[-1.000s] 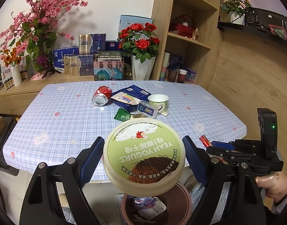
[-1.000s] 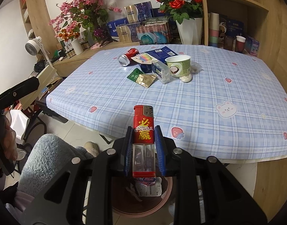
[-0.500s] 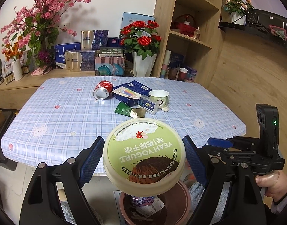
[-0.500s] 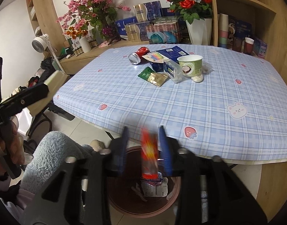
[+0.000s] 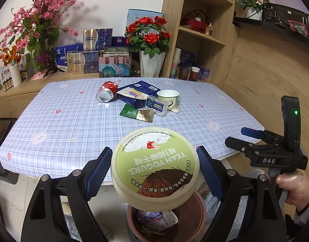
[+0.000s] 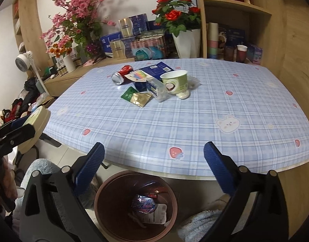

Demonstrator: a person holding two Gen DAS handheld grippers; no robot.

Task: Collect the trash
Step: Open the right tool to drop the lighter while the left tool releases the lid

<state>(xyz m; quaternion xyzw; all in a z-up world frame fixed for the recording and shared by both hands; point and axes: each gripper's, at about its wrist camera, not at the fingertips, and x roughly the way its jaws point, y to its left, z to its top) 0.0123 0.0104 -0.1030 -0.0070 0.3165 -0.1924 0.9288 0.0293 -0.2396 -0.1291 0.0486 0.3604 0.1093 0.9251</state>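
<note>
My left gripper (image 5: 155, 167) is shut on a round green yogurt lid (image 5: 155, 166) and holds it above the brown trash bin (image 5: 196, 205). My right gripper (image 6: 154, 157) is open and empty above the same bin (image 6: 116, 183), which holds wrappers (image 6: 149, 207). It also shows in the left wrist view (image 5: 253, 136), at the right. On the table lie a crushed red can (image 6: 121, 74), a blue box (image 6: 152, 71), a green yogurt cup (image 6: 175, 81), a clear plastic case (image 6: 157, 88) and a green and gold sachet (image 6: 137, 96).
The table with a blue checked cloth (image 6: 194, 117) stands in front of a wooden shelf (image 6: 235, 10). A vase of red roses (image 6: 184, 32), gift boxes (image 6: 134, 40) and pink blossoms (image 6: 73, 14) stand behind it. A fan (image 6: 25, 62) and a blue fleece (image 6: 43, 167) are at left.
My right gripper opened and let go of the red lighter, which dropped into the bin. My left gripper still holds the lid and has drawn slightly back from the table.
</note>
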